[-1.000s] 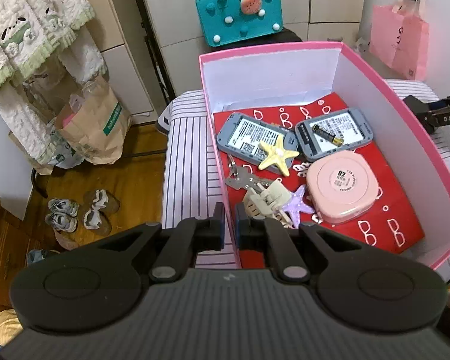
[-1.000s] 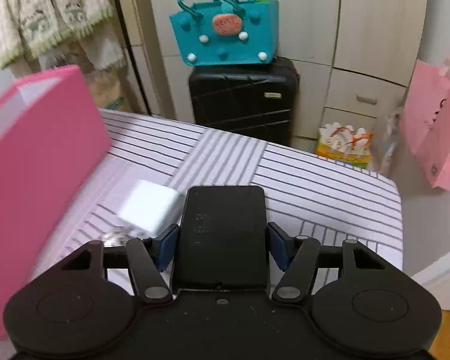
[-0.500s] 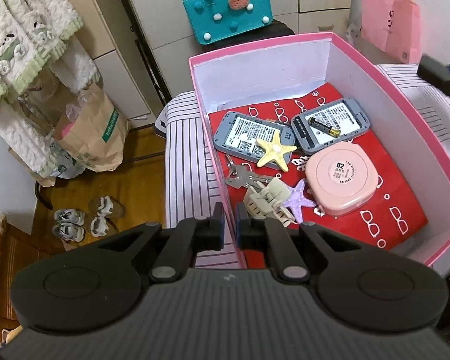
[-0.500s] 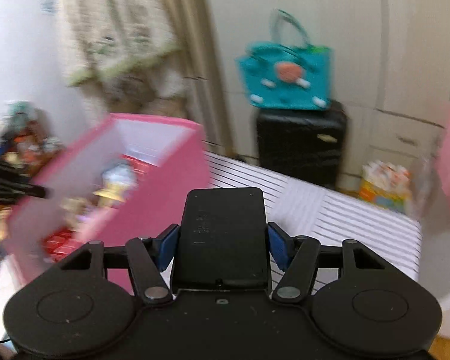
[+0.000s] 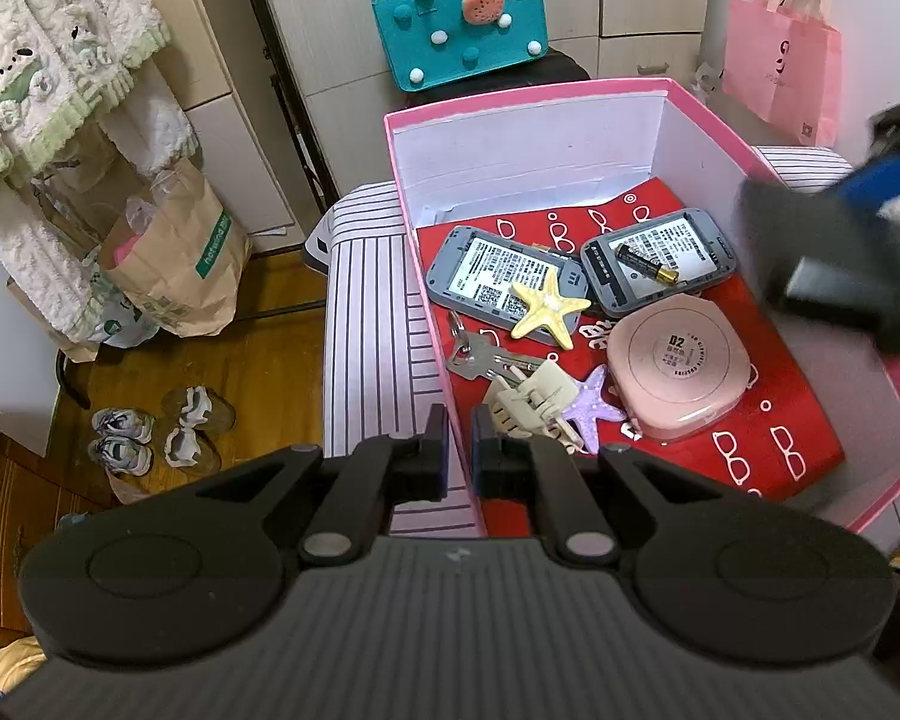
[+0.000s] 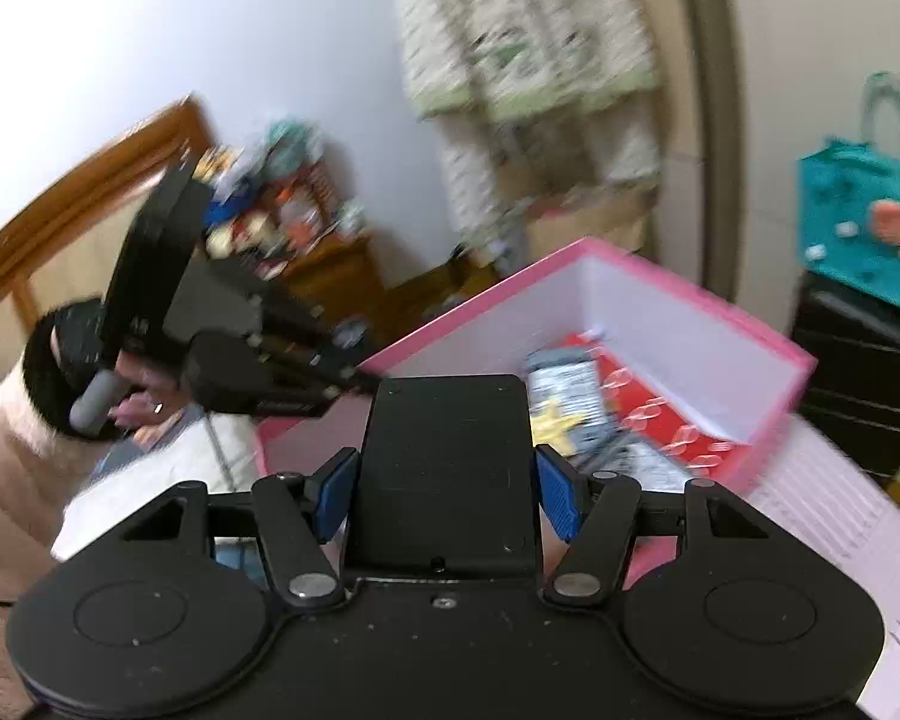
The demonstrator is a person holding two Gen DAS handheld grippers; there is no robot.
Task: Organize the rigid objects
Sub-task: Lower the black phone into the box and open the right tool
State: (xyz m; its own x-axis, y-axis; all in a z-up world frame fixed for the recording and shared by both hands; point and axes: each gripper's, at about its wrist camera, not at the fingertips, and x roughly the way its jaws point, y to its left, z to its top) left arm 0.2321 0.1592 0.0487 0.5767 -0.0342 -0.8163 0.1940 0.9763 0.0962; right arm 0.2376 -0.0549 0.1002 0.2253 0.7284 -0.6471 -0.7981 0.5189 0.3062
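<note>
Steadying pink box (image 5: 417,324): left gripper (image 5: 460,456), fingers pinching near-left wall, nearly pressed together. Right gripper (image 6: 444,483), fingers clamped on black flat device (image 6: 444,462), hovering above box's right rim, view blurred. Judgement: placing step. Advice: lower device flat onto bare red liner (image 5: 774,450) at near right, clear of pink round case (image 5: 678,363), hair clip (image 5: 531,399), keys (image 5: 480,357). Farther back: yellow starfish (image 5: 547,307), two grey devices (image 5: 501,276), battery (image 5: 648,261); avoid stacking. Spread fingers only once device rests.
</note>
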